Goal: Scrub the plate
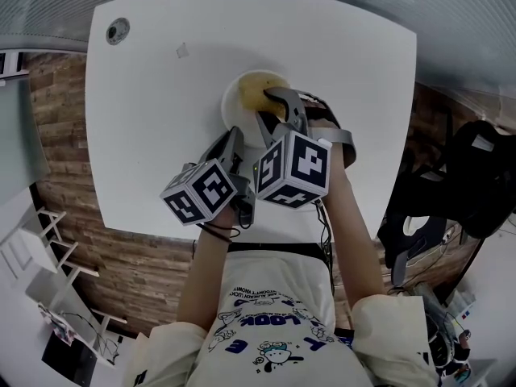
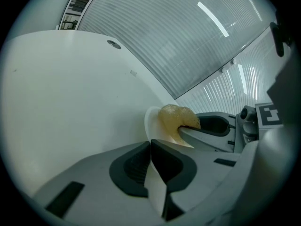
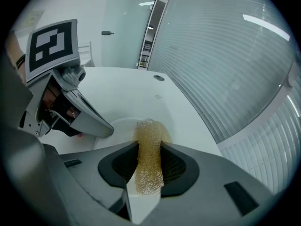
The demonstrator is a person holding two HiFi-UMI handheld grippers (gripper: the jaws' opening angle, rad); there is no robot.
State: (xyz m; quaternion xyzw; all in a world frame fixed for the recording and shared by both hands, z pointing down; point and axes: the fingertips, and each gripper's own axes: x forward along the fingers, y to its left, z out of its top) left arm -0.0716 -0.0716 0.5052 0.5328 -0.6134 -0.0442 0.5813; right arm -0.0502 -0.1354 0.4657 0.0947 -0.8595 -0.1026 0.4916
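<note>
Both forearms reach forward side by side, elbows bent, toward the plate (image 1: pixel 231 107) lying on the white worktop (image 1: pixel 153 95). The left tool (image 2: pixel 150 147) comes in at the plate's near edge, and its jaws are pressed onto the rim. The right tool (image 3: pixel 149 147), over the plate's right half, pinches a yellow mesh scrubber (image 1: pixel 255 89) that rests against the plate's face.

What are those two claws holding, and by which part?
The left gripper pinches the white plate by its near rim. The right gripper clamps a yellow mesh scrubber around its middle.
</note>
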